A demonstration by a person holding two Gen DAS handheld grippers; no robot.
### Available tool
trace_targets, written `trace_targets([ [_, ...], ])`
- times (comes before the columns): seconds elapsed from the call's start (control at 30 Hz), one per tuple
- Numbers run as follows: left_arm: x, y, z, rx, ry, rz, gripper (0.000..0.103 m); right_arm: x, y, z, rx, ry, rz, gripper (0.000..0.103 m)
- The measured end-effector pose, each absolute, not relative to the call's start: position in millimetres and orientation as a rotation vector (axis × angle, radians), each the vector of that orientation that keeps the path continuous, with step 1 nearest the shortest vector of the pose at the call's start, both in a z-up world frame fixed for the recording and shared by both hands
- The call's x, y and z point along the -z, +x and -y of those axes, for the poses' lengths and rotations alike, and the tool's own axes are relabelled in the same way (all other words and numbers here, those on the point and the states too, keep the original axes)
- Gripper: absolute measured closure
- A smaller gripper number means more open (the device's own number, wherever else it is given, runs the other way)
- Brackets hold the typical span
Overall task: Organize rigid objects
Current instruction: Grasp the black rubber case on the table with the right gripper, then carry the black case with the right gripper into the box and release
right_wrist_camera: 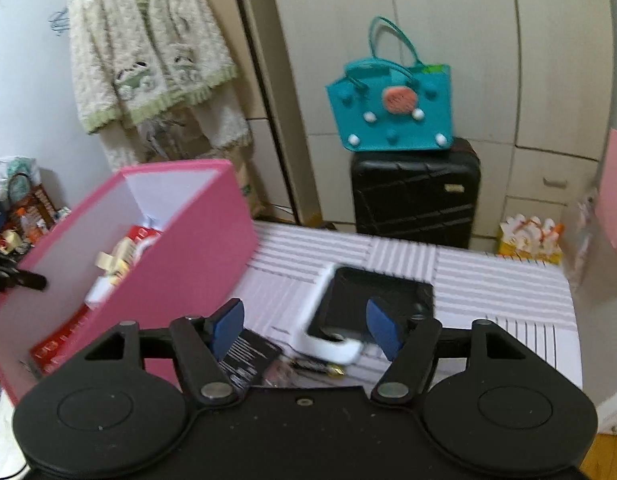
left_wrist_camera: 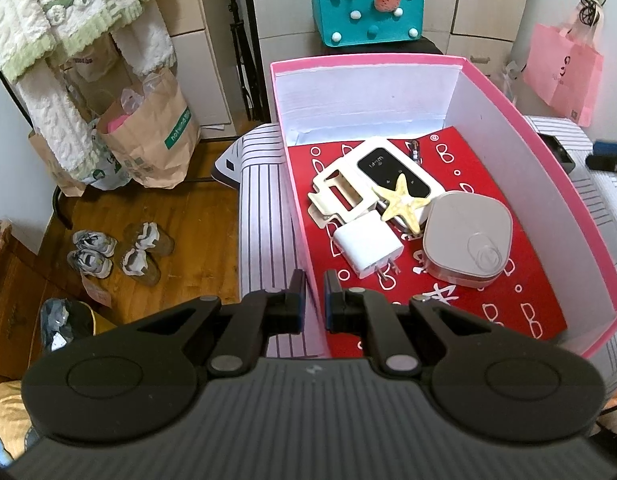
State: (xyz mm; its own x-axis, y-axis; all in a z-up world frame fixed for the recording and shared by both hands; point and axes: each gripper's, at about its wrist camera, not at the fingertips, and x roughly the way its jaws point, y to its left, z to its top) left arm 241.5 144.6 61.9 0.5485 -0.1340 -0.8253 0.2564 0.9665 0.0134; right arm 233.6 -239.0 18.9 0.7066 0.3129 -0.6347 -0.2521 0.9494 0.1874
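Left wrist: pink box [left_wrist_camera: 504, 92], starfish [left_wrist_camera: 402, 200], charger [left_wrist_camera: 366, 246] inside

Matt pink cardboard box [left_wrist_camera: 548, 184], glossy white plastic charger [left_wrist_camera: 366, 246], striped cloth [right_wrist_camera: 488, 276].

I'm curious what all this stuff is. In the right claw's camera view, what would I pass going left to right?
Hanging fleece jacket → pink box → black tray with a white rim → teal felt bag on a black suitcase → yellow carton.
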Motion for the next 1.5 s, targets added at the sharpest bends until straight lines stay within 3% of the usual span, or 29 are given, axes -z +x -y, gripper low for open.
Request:
trace_targets([
  [0.37, -61.7, 241.2, -146.5, 0.221, 0.108, -0.964, 0.095, 15.4, 247.2, 259.6, -0.241, 0.032, -0.698, 0.024],
  [0.47, -61.9, 241.0, -147.2, 0.217, 0.102, -0.964, 0.095, 21.6, 256.9, 274.0, -0.258, 0.134, -0.698, 0.013],
  [0.8, -62.6, 241.4, -147.5, 0.216, 0.1, -0.964, 0.094, 41.9, 284.5, 291.5, -0.25, 0.348, -0.741, 0.002],
  [1.27, -62.6, 240.1, -148.7, 0.215, 0.096, -0.965, 0.094, 47.0, 313.7, 265.9, -0.241, 0.215, -0.818, 0.0],
  [1.4, -62.8, 239.8, -149.2, 0.217, 0.098, -0.963, 0.094, 44.2, 310.5, 267.3, -0.221, 0.206, -0.819, 0.009],
  [1.5, -62.2, 239.5, -150.1, 0.219, 0.095, -0.963, 0.094, 41.6, 305.4, 267.2, -0.214, 0.179, -0.818, 0.009],
])
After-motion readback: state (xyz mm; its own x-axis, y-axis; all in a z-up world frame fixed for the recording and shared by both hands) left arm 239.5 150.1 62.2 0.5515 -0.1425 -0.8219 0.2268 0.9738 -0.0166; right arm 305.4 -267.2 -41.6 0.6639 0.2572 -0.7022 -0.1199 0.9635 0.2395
